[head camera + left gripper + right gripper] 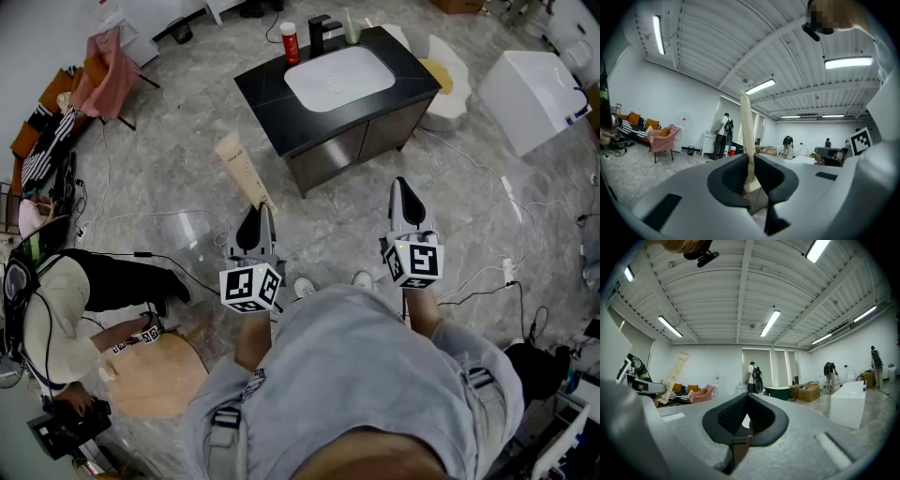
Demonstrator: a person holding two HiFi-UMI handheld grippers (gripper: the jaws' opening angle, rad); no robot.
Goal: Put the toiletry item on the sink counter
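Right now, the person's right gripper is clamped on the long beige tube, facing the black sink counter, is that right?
Not quite: the left gripper is clamped on the tube, as the left gripper view shows. The right gripper holds nothing. The black sink counter does stand ahead.

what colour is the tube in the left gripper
Cream-beige, a long flat tube with a slightly darker band down it; the head view shows it best.

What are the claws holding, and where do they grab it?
The left claw pinches a beige tube by its narrow end; the rest sticks out ahead. The right claw holds nothing.
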